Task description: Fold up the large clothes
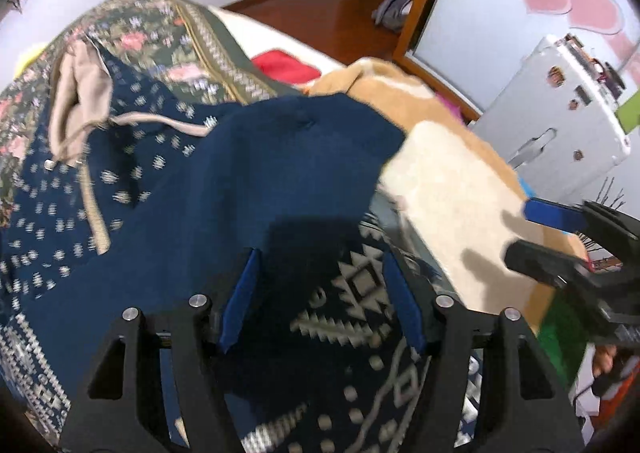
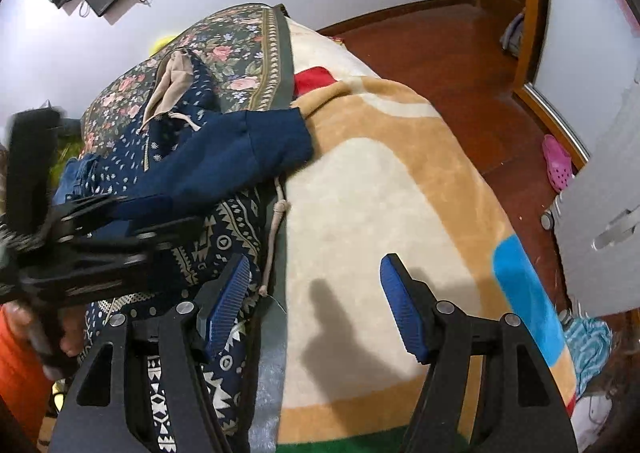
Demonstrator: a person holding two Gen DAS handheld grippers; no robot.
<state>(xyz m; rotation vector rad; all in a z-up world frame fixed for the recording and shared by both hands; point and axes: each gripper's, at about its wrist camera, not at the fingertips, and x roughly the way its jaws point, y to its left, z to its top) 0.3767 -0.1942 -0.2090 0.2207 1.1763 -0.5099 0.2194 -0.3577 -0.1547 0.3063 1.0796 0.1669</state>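
Your navy patterned hoodie (image 2: 188,157) lies on the bed's tan blanket (image 2: 380,193), one sleeve (image 2: 256,145) already crossed over its body; the rest looks unfolded. Your left gripper (image 1: 320,301) hangs open over the hem, holding nothing; your right gripper (image 2: 316,305) gapes empty beside its drawstring (image 2: 276,229).

The bed (image 2: 320,49) carries a tan-and-cream blanket (image 2: 360,193) and a floral quilt (image 2: 224,53). A navy patterned hoodie (image 2: 208,169) lies across both, beside a red item (image 2: 314,79).
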